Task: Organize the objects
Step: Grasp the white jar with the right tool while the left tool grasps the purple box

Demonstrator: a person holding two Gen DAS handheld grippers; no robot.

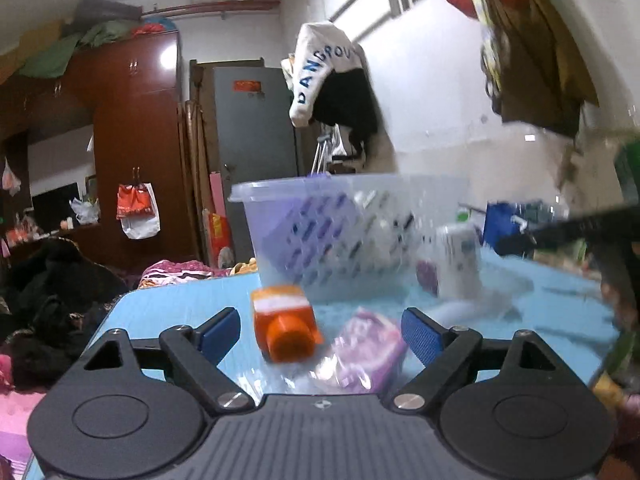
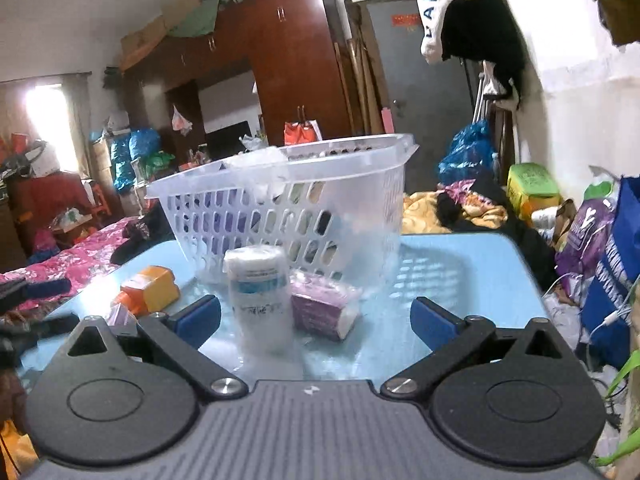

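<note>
Judging from how things lie, the tidying is partly done: the clear slotted basket (image 2: 288, 200) on the light-blue worktop (image 2: 460, 272) already holds several items, seen only dimly through its walls, while four things wait outside it. A white wrapped roll (image 2: 260, 300) stands upright just before the basket, a purple tissue pack (image 2: 324, 308) lies beside it, and an orange bottle (image 1: 286, 322) lies on its side next to a second purple packet (image 1: 366, 354) nearer the left edge. The left gripper (image 1: 320, 334) is spread wide and empty, facing the bottle and packet; the right gripper (image 2: 316, 320) is likewise agape and holds nothing, with the roll between its fingers but untouched. Around the worktop the room is crowded — a dark wooden wardrobe (image 2: 288, 60), a bed with flowered bedding (image 2: 60, 260), and bags along the wall.
</note>
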